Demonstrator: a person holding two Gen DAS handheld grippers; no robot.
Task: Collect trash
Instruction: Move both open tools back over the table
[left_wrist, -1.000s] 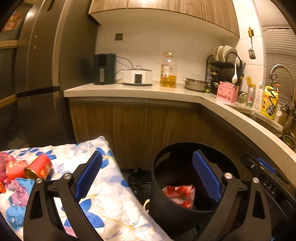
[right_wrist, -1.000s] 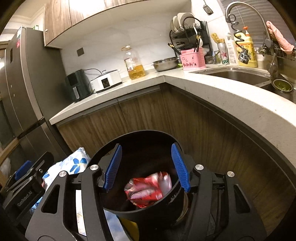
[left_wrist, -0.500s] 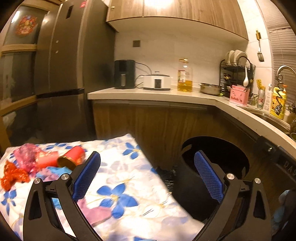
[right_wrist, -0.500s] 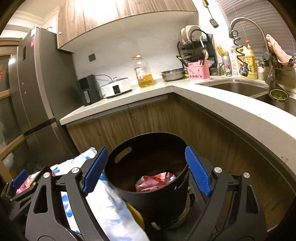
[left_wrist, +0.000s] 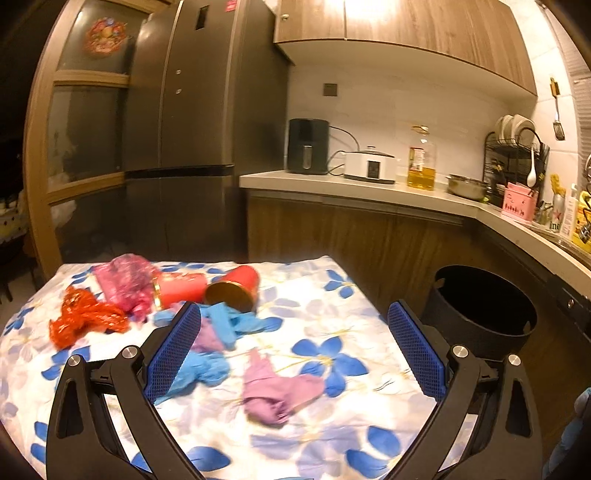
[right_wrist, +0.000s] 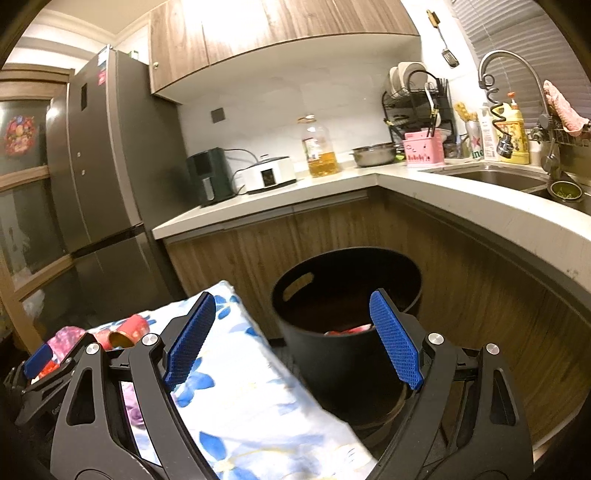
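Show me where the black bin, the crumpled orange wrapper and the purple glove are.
black bin (right_wrist: 347, 354): right wrist view, on its front outer wall.
crumpled orange wrapper (left_wrist: 83, 317): left wrist view, on its middle.
purple glove (left_wrist: 280, 397): left wrist view, on its palm area.

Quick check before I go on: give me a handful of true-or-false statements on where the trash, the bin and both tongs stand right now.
1. The left tongs are open and empty. True.
2. The black bin is empty. False: a red wrapper lies inside it.
3. A purple crumpled glove lies on the floral cloth. True.
4. The right tongs grip a red cup. False: they are open and hold nothing; the red cup lies on the cloth.
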